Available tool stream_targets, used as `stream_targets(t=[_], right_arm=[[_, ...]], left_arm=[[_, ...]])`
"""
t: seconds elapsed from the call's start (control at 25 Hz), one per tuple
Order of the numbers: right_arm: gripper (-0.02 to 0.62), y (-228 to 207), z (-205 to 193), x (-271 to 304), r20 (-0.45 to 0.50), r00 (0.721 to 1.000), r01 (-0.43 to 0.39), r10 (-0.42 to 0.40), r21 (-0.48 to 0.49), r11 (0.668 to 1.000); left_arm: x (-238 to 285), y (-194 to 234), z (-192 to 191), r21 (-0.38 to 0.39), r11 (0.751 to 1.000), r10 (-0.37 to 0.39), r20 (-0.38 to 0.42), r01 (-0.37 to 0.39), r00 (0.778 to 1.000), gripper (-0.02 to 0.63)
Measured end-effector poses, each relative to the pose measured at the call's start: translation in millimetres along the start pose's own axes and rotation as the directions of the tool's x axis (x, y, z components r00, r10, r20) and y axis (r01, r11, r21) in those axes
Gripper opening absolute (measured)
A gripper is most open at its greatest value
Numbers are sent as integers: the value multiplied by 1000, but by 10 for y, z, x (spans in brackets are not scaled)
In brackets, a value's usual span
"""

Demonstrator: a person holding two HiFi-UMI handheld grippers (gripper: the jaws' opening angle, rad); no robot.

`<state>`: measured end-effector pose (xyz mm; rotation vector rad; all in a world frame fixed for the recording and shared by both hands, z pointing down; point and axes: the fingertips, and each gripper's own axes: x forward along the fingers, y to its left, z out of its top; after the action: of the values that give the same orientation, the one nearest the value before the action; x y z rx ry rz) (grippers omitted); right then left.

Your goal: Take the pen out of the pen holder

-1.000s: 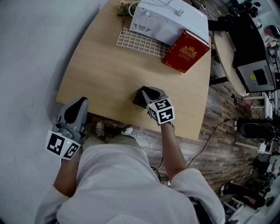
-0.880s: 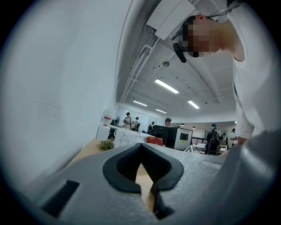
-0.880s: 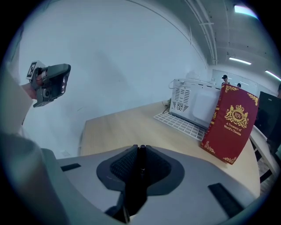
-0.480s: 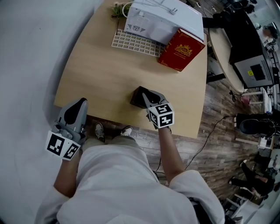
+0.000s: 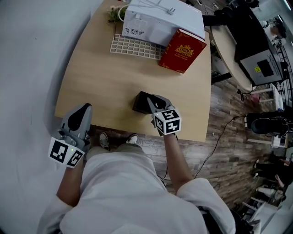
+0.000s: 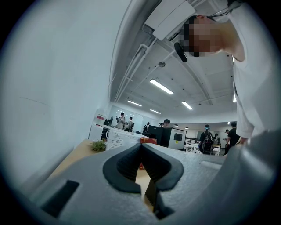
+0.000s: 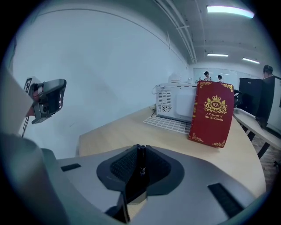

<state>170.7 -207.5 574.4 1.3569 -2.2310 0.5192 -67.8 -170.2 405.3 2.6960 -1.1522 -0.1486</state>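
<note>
The right gripper (image 5: 152, 101) is clamped on the pen (image 7: 141, 163). In the right gripper view, the slim black pen stands upright between the ribbed pads, which press it from both sides. Its top just clears the jaw tips. Its lower end runs down behind the jaws, so it cannot be told whether it has left the pen holder (image 5: 140, 102).

In the head view this gripper sits directly over the right half of the pen holder, a dark box. Its marker cube (image 5: 166, 121) is on the near side of the holder, towards the person.

The left gripper (image 5: 83, 109) has its jaws together with nothing between them. In the left gripper view the pads meet at the tips (image 6: 141, 146). It hangs well to the left of the pen holder, just off the near left corner of the table (image 5: 103, 80).

The pen holder stands on the pale wooden table, close to its near edge. Beyond the holder and a little to the right, a red book (image 5: 182, 49) with a gold crest stands upright. It leans against a white appliance (image 5: 158, 20). A white grid rack (image 5: 134, 46) lies flat in front of the appliance, beyond the holder and slightly left. A small green plant (image 5: 114, 13) sits at the far left corner, the thing farthest from the holder.
</note>
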Motion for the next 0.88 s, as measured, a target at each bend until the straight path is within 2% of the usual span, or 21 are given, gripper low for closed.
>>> stream_targets(t=[0.88], right_arm=[[61,-188,228,-538,119,988,84,-95,90,992]], left_arm=[[482,-365,146,31,984,-177,34,176,984,15]])
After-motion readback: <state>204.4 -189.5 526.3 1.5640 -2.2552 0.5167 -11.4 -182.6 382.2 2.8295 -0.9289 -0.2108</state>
